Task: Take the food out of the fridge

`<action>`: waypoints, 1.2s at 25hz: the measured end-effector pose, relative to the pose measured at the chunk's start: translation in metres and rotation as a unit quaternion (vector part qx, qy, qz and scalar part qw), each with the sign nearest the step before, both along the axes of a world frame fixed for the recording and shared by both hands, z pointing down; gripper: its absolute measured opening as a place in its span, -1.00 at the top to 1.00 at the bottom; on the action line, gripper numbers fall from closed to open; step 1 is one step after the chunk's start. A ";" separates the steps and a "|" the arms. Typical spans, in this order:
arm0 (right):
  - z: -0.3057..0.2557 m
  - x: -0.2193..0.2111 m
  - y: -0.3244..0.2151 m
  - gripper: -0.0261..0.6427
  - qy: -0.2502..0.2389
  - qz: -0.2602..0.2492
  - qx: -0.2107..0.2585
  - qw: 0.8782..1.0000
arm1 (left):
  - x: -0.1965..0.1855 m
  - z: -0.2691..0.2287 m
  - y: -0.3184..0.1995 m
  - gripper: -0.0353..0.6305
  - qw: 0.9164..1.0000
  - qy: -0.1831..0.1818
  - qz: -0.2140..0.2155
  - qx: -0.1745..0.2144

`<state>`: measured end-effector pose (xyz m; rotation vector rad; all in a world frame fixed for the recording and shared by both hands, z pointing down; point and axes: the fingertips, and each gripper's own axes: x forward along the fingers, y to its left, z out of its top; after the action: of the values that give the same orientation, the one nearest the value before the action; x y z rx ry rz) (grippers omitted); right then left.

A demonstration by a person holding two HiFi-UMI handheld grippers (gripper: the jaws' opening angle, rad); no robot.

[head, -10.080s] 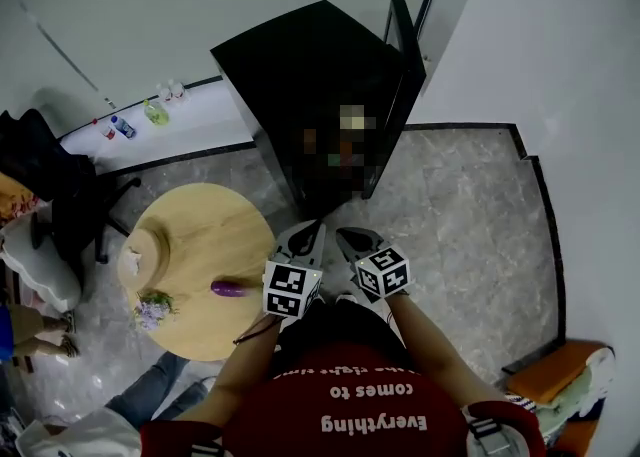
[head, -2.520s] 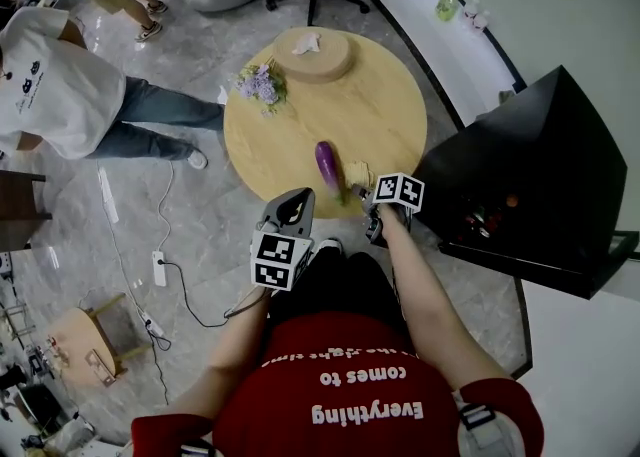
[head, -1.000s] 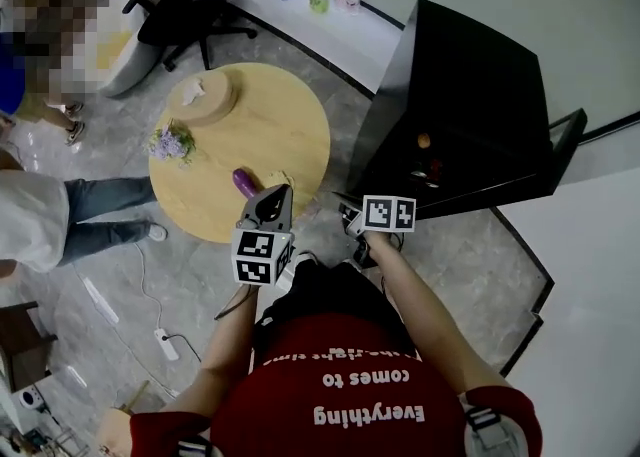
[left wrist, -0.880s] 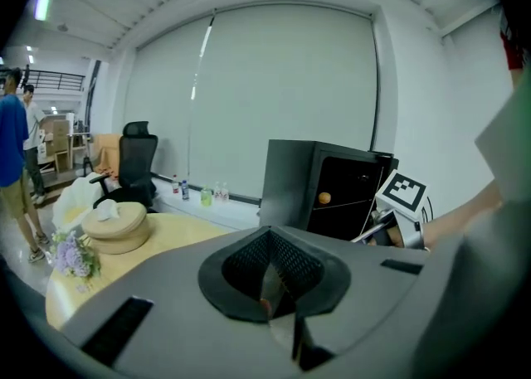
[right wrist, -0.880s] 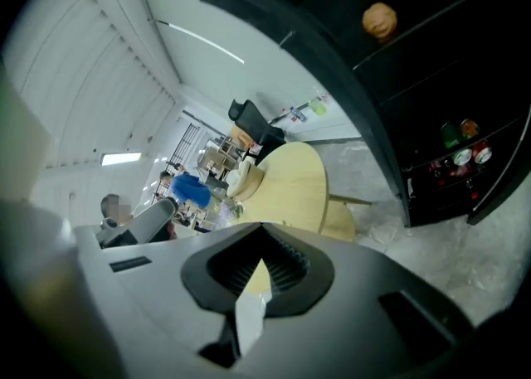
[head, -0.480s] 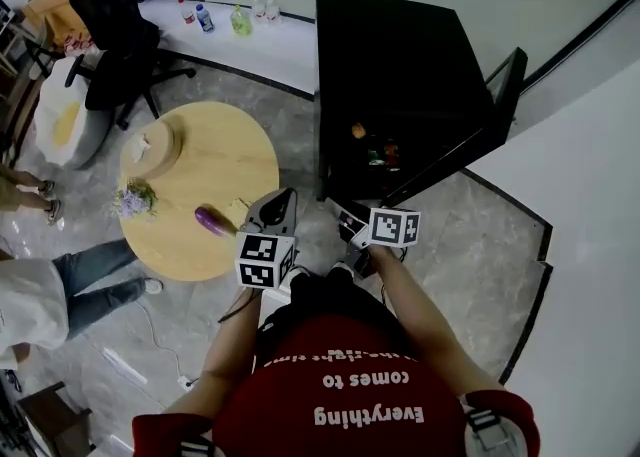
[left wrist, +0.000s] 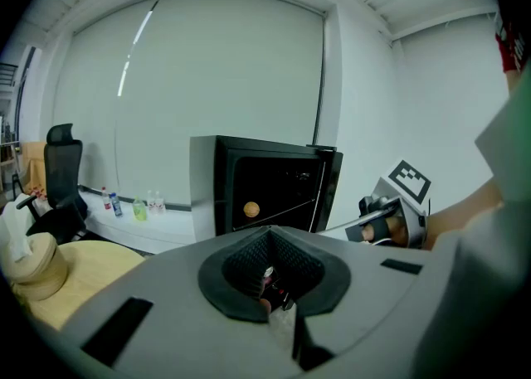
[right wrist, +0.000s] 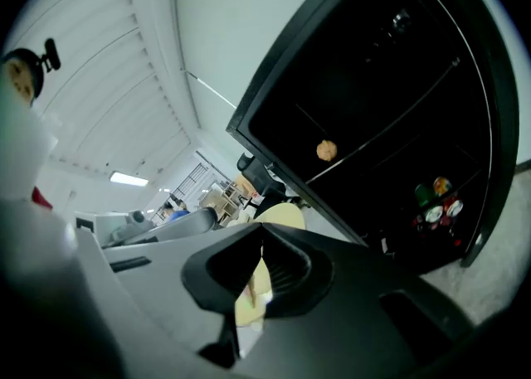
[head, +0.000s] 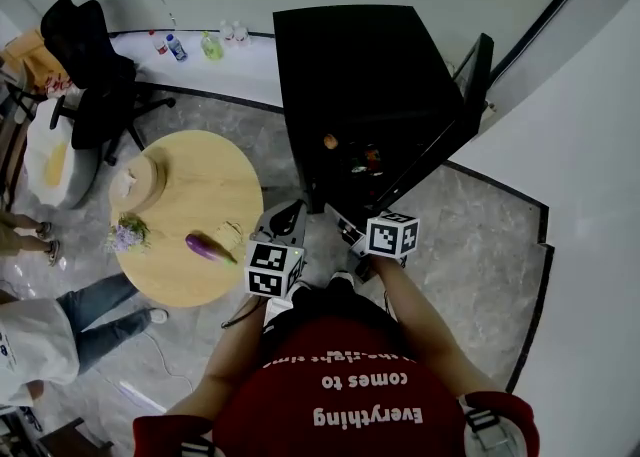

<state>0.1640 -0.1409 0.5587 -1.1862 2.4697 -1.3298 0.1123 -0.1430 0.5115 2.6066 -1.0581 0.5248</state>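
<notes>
Left tool (left wrist: pixel 269 236) pressed together, nothing pinched. Right tool (right wrist: pixel 260 232) likewise closed and empty. Both held side by side just before the open fridge (head: pixel 350 55), pointing into it, apart from its contents. Round orange food (head: pixel 329 141) on a fridge shelf, beyond both tool tips, untouched. Cans (head: pixel 370 157) lower, nearer the door side. Aubergine (head: pixel 205 246) lying on the round bench (head: pixel 190 195), left of the left tool.

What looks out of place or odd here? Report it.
The fridge door stands wide open, and a purple eggplant lies loose on the round wooden table. Both fit food being unloaded. Nothing looks spilled, tipped or damaged.
</notes>
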 end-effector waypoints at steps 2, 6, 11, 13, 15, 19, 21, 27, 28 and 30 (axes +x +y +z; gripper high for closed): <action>-0.006 0.006 -0.008 0.89 0.041 0.006 0.032 0.999 | 0.007 0.000 -0.001 0.89 1.000 -0.002 0.009 0.004; -0.017 0.021 -0.031 0.89 0.132 0.035 0.088 0.987 | 0.015 -0.003 -0.005 0.89 1.000 -0.004 0.018 0.009; -0.015 0.031 -0.060 0.88 0.194 0.046 0.102 0.975 | 0.014 -0.007 -0.014 0.89 1.000 -0.007 0.017 0.015; -0.010 0.035 -0.071 0.88 0.214 0.049 0.098 0.971 | 0.012 -0.008 -0.016 0.89 1.000 -0.008 0.015 0.017; -0.006 0.039 -0.083 0.72 0.233 0.054 0.093 0.967 | 0.009 -0.007 -0.018 0.89 1.000 -0.010 0.012 0.017; 0.003 0.045 -0.105 0.50 0.278 0.055 0.090 0.955 | 0.002 -0.006 -0.020 0.89 1.000 -0.015 0.002 0.011; 0.009 0.046 -0.113 0.46 0.294 0.051 0.083 0.951 | -0.004 -0.005 -0.022 0.89 1.000 -0.014 -0.005 0.009; 0.024 0.050 -0.135 0.39 0.333 0.055 0.067 0.939 | -0.017 -0.001 -0.027 0.89 0.999 -0.018 -0.025 0.010; 0.026 0.050 -0.138 0.39 0.338 0.056 0.065 0.937 | -0.019 0.000 -0.027 0.89 0.999 -0.019 -0.027 0.009; 0.030 0.050 -0.142 0.39 0.347 0.060 0.058 0.934 | -0.024 0.000 -0.026 0.89 0.999 -0.021 -0.031 0.009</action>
<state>0.2136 -0.2831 0.5892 -2.0093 2.7765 -0.7951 0.0883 -0.1692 0.5113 2.5797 -1.1566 0.5605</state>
